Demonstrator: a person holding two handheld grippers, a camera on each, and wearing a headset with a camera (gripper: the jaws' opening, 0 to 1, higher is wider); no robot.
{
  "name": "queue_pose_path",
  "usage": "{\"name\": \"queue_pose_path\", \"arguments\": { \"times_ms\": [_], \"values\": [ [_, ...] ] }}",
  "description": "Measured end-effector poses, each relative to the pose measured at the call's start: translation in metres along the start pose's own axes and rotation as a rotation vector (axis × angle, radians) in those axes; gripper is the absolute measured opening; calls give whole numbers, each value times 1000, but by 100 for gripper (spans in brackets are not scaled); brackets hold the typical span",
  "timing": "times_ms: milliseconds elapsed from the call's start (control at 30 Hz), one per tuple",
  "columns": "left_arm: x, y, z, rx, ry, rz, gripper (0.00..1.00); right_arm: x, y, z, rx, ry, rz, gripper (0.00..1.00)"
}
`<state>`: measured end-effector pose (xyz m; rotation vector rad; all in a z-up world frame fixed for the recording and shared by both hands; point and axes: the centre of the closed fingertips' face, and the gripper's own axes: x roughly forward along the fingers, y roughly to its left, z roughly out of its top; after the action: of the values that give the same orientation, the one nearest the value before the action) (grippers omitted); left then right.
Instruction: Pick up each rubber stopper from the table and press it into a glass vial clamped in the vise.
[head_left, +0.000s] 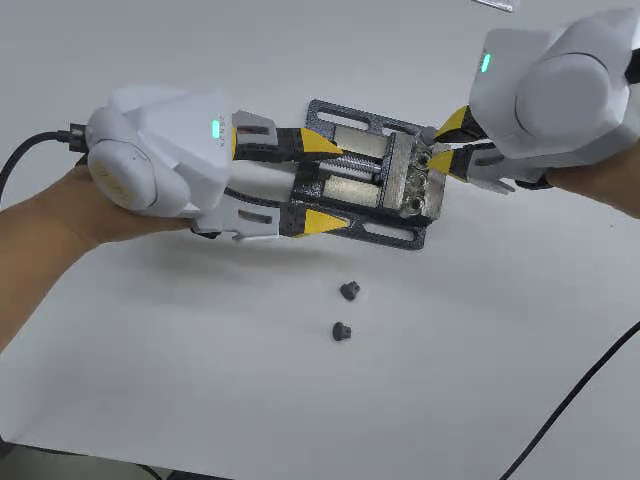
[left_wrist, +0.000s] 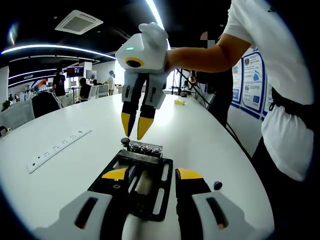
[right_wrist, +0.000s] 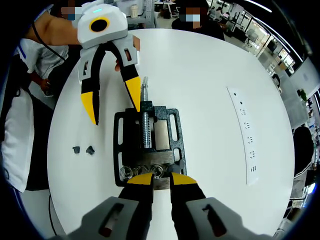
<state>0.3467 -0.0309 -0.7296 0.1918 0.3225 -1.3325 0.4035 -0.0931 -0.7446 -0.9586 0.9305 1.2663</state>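
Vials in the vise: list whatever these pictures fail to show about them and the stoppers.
1. Vials: left gripper view, too small to tell which are stoppered; head view, right gripper partly covers them.
2. Right gripper's grip: right gripper view, its own jaws hide any stopper between them.
3. Loose stoppers: head view, too small to tell which end is up.

Left claw (head_left: 338, 183) and right claw (head_left: 440, 148) white with yellow-black tips; vise (head_left: 370, 236) dark grey, stoppers (head_left: 349, 290) black, table (head_left: 200, 380) white.

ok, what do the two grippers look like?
Left gripper and right gripper: rounded white shells, a green light each, black fingers with yellow tips. A black cable leaves the left one's rear. The shirt is white, short-sleeved.
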Motion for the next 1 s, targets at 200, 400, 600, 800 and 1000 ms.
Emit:
{"name": "queue_pose_path", "arguments": {
  "times_ms": [200, 400, 600, 800, 1000],
  "values": [
    [-1, 0, 1, 2, -1, 1, 34, -7, -11, 8, 44, -26, 5, 14],
    [-4, 0, 1, 0, -2, 5, 34, -6, -27, 14, 86, -35, 3, 16],
    [-6, 2, 1, -1, -5, 9, 34, -1, -42, 17, 90, -18, 2, 16],
    [-8, 4, 0, -4, -5, 10, 34, -1, -47, 19, 91, -1, 6, 16],
    [-8, 5, -2, -9, -7, 8, 34, 9, -57, 10, 103, 22, 16, 16]
  ]
}}
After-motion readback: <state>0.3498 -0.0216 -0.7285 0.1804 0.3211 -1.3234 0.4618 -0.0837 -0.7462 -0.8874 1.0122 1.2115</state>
